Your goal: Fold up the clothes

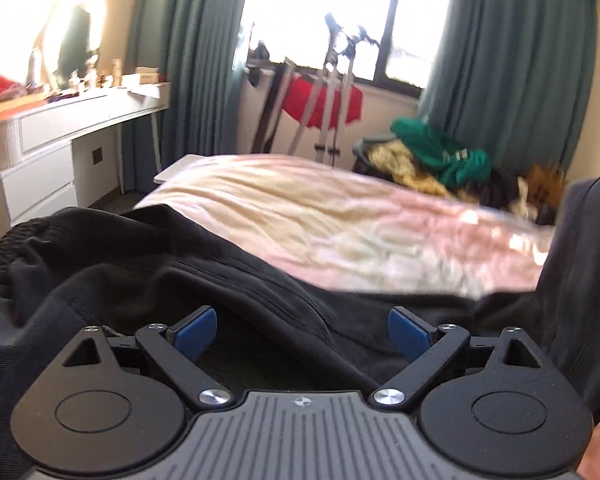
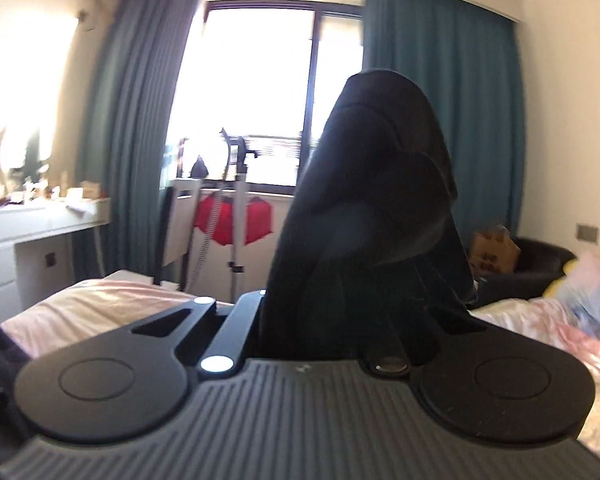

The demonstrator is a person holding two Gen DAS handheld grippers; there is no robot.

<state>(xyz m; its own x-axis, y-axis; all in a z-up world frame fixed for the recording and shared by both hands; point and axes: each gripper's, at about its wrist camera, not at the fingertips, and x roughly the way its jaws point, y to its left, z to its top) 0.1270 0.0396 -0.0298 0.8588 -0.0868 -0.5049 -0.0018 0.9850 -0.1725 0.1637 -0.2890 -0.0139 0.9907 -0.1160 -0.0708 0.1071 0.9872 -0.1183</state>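
Note:
A black garment (image 1: 148,264) lies crumpled on the pink bedspread (image 1: 340,216), with an elastic waistband at the far left. My left gripper (image 1: 302,334) is open, its blue pads (image 1: 198,330) spread just above the black cloth, nothing between them. In the right wrist view my right gripper (image 2: 348,320) is shut on a bunch of the same black garment (image 2: 376,200), which rises in a tall fold in front of the camera and hides the fingertips. That lifted cloth also shows at the right edge of the left wrist view (image 1: 580,272).
A pile of clothes with a green top (image 1: 444,152) lies at the bed's far right. A white dresser (image 1: 60,136) stands left. A garment steamer stand and red cloth (image 1: 324,100) stand by the window. A black armchair (image 2: 528,268) and pillows (image 2: 588,284) are on the right.

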